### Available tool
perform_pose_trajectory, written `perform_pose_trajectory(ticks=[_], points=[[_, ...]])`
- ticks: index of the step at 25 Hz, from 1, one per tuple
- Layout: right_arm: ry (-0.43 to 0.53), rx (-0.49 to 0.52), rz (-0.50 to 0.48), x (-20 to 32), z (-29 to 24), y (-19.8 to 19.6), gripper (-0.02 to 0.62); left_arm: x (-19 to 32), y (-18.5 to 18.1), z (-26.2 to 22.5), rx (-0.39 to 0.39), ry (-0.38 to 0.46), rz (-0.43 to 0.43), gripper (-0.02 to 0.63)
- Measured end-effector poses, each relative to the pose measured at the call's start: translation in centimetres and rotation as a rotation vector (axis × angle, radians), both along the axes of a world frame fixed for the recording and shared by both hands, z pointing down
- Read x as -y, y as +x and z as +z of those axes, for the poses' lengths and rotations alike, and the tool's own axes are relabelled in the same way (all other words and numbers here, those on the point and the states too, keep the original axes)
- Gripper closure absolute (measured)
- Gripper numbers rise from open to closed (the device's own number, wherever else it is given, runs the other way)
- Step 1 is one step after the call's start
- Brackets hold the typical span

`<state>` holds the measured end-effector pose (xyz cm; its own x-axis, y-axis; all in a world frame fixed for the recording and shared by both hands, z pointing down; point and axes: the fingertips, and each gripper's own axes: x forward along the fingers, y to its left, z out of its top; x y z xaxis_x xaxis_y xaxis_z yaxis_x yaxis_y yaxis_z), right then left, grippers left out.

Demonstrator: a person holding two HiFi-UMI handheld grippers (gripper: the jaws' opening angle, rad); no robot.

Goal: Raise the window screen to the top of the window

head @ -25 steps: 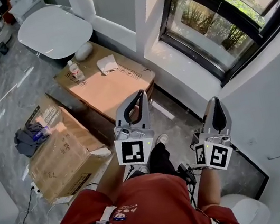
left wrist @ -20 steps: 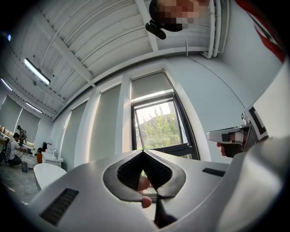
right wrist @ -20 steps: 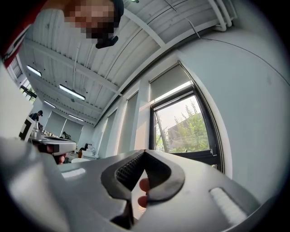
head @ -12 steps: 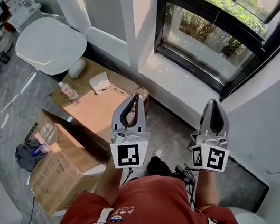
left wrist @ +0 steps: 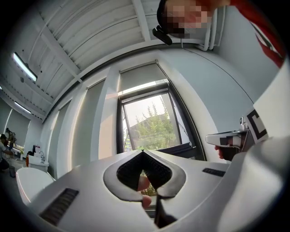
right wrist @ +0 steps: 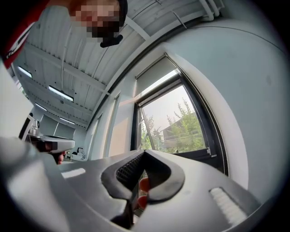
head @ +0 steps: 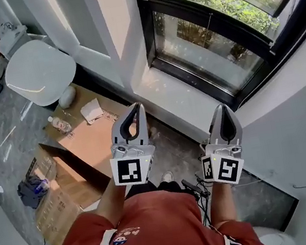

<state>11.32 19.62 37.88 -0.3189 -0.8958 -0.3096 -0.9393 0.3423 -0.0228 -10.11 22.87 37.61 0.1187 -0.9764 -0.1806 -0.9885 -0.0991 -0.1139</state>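
Observation:
The black-framed window (head: pixel 214 37) fills the head view's upper right, with trees outside and a pale sill (head: pixel 177 94) below it. A grey screen (left wrist: pixel 138 74) covers the upper part of the window opening, also seen as the grey screen (right wrist: pixel 156 72) in the right gripper view; the glass (left wrist: pixel 152 122) below it is bare. My left gripper (head: pixel 137 106) and right gripper (head: pixel 223 107) are held side by side in front of the sill, short of the window, touching nothing. The left gripper (left wrist: pixel 143 151) and the right gripper (right wrist: pixel 144 152) are both shut and empty, tips meeting.
A low brown table (head: pixel 95 144) stands left of my legs with a water bottle (head: pixel 59 125) and a white cloth (head: pixel 91 111) on it. Cardboard boxes (head: pixel 54 195) lie beside it. A white oval tabletop (head: pixel 36 72) is farther left. Cables (head: pixel 194 191) lie by my feet.
The person has stepped toward the window, carrying both grippers along. The window and sill now lie closer and more central; the table and boxes have slid left. Both grippers stayed shut.

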Motion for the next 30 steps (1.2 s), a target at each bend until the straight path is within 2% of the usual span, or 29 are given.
perform_pose_trajectory(ticks=[3,8,16,23,30], points=[[0.009,0.008,0.028,1.0,-0.1,1.4,0.586,1.6,1.3,-0.1,0.028,0.004,0.013,0.601],[0.003,-0.008,0.063,2.5,0.6,3.2,0.586,4.3,2.6,0.6,-0.018,-0.026,0.041,0.601],[0.016,-0.016,0.111,5.2,0.7,4.5,0.586,8.0,4.1,0.5,-0.016,0.013,0.083,0.601],[0.03,-0.048,0.154,9.6,0.5,4.3,0.586,13.5,3.8,0.7,-0.055,-0.003,0.145,0.601],[0.033,-0.056,0.195,16.6,0.4,3.4,0.586,21.1,2.6,1.4,-0.047,-0.011,0.184,0.601]])
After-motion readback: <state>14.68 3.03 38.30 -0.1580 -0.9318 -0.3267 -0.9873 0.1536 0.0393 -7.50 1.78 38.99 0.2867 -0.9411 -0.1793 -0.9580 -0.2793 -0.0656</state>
